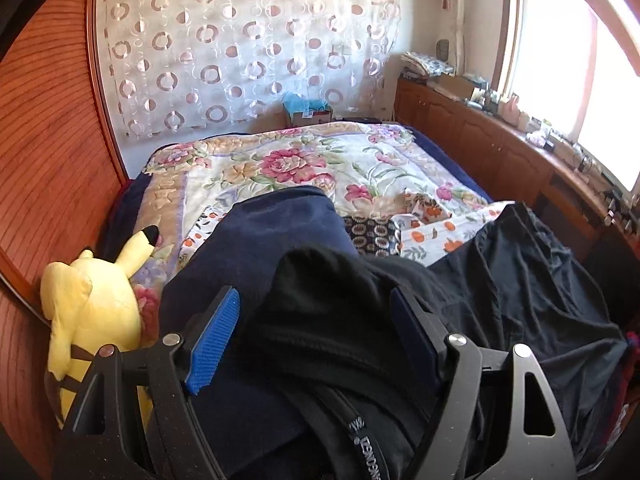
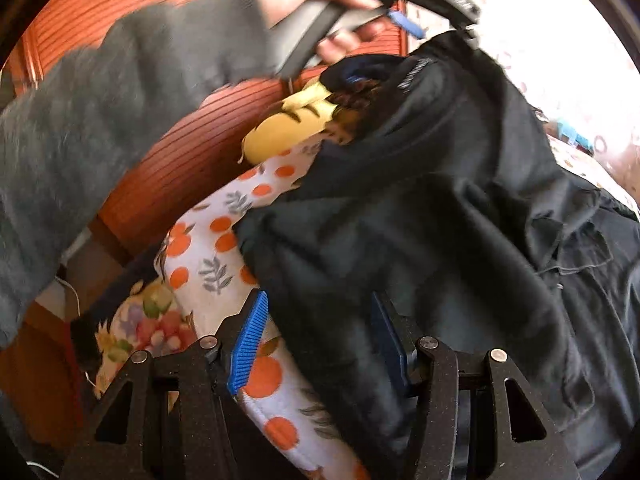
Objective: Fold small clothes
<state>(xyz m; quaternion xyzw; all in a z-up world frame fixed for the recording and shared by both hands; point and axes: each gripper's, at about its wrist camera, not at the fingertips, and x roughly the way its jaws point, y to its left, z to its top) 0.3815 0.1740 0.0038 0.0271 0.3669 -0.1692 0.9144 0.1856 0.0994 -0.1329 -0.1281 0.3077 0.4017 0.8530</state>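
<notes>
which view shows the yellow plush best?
Left wrist: the plush shows nearly whole, sharp, by the wooden wall. Right wrist shows only a blurred part of it, partly hidden behind the black garment.

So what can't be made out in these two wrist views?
- Left wrist view: whether the left gripper pinches the black garment with a lettered waistband; folds cover the pad faces.
- Right wrist view: the yellow plush toy, partly under black cloth and motion-blurred.
- Right wrist view: the right gripper, dark blurred fabric hides one pad.

Sunlit window (image 1: 568, 64), perhaps curtained wall (image 1: 248, 44)
</notes>
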